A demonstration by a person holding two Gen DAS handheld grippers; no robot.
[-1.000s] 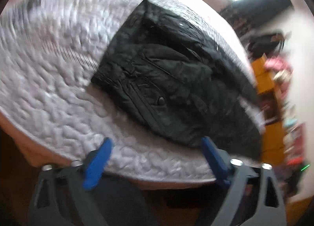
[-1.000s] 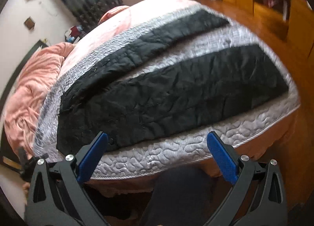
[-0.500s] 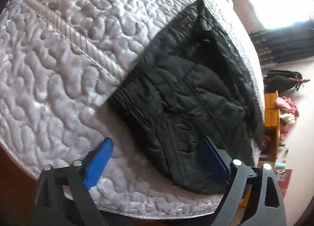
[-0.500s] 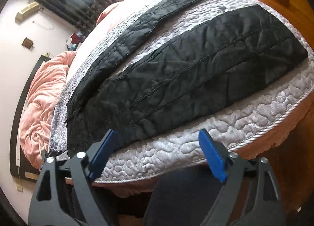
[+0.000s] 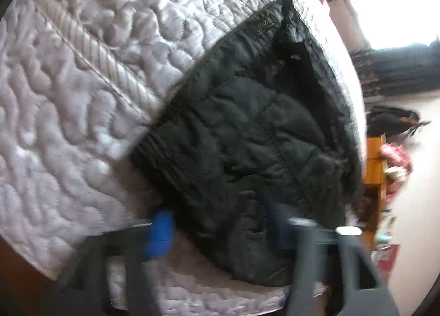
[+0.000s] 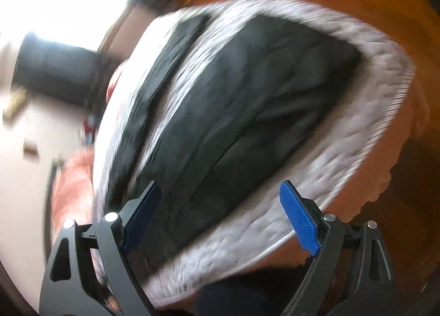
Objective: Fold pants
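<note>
Black pants (image 5: 247,151) flat on quilted mattress (image 5: 82,96), waist corner near mattress edge. Left gripper (image 5: 217,228) jaws just closing, waistband corner between them, blurred; grip unclear. Right gripper (image 6: 220,217) wide, empty, over leg.

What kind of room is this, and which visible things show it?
Most likely a bedroom. Black pants lie on a quilted grey mattress, a pink blanket is bunched beside it, and a dark curtain hangs by a bright window.

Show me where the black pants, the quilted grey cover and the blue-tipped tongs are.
black pants (image 5: 247,137): left wrist view, on the padded seat below the waistband.
quilted grey cover (image 5: 82,96): left wrist view, on bare quilting left of the pants.
right tongs (image 6: 220,217): right wrist view, midway between the blue tips.
</note>
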